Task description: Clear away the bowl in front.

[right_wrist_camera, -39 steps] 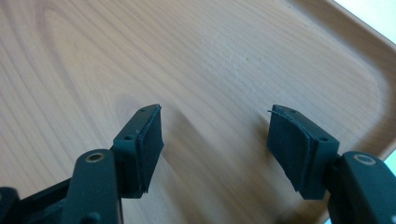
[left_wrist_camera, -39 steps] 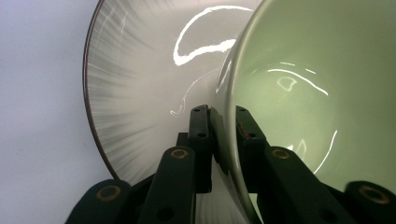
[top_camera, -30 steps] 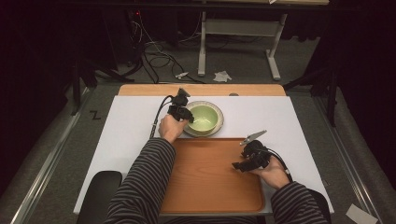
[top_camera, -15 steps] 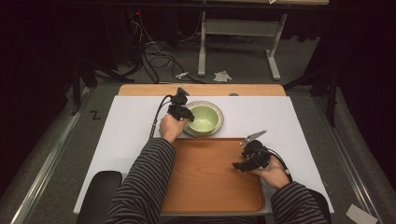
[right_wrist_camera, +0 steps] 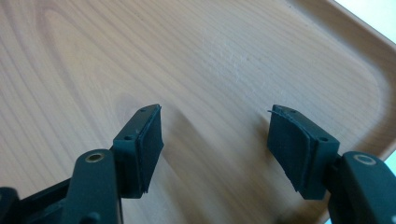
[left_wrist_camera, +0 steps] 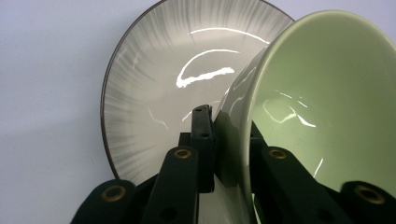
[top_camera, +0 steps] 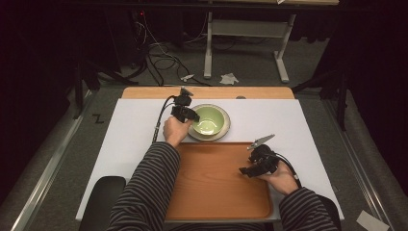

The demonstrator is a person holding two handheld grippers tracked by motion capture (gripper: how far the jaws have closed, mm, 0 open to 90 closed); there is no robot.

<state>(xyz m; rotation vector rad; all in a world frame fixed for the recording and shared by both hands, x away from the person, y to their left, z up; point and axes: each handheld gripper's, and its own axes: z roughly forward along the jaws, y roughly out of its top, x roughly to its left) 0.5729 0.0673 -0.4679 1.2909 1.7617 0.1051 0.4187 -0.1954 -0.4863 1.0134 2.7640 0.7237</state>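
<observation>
A pale green bowl (top_camera: 210,120) sits on a grey streaked plate (top_camera: 193,133) at the middle of the white table. My left gripper (top_camera: 192,117) is shut on the bowl's left rim. In the left gripper view one jaw is outside the green bowl (left_wrist_camera: 327,93) and one inside, with the grey plate (left_wrist_camera: 154,93) beneath. My right gripper (top_camera: 245,171) hovers low over the right part of the wooden tray (top_camera: 211,183). In the right gripper view its jaws stand open over the bare tray (right_wrist_camera: 93,56) with nothing between them.
The tray lies at the table's near edge. A wooden strip (top_camera: 207,92) runs along the far edge of the white table top (top_camera: 130,139). Beyond it are a metal stand (top_camera: 245,43), cables (top_camera: 159,53) and paper scraps on the floor.
</observation>
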